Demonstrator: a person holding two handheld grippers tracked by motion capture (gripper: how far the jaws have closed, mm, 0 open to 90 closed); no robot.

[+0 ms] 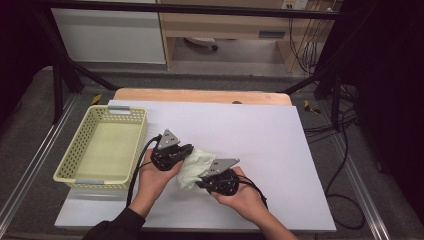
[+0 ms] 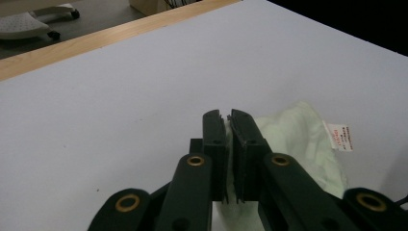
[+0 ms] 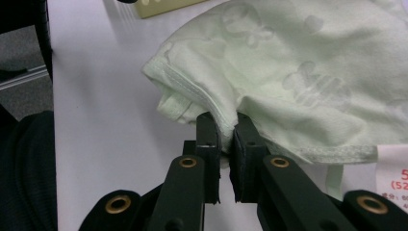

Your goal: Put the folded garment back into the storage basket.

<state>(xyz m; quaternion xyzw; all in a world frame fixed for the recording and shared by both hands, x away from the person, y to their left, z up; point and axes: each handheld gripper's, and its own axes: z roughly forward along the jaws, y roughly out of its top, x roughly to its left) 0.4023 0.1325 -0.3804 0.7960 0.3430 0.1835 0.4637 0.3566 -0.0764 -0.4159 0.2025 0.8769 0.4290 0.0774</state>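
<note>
Both units are clamping one pale green patterned garment (image 1: 196, 167), crumpled, with stitched hem and white label, just right of the yellow basket (image 1: 80, 150): left hand-held gripper (image 2: 228, 118), right hand-held gripper (image 3: 226, 120).

Both forearms enter from the lower edge, hands side by side. Left gripper (image 1: 186, 154) and right gripper (image 1: 200, 181) face each other, jaws of each clamped together on cloth (image 1: 196, 165).

floor (image 1: 30, 145): grey carpet | cabinet (image 1: 107, 35): white | desk (image 1: 225, 22): wooden
</note>
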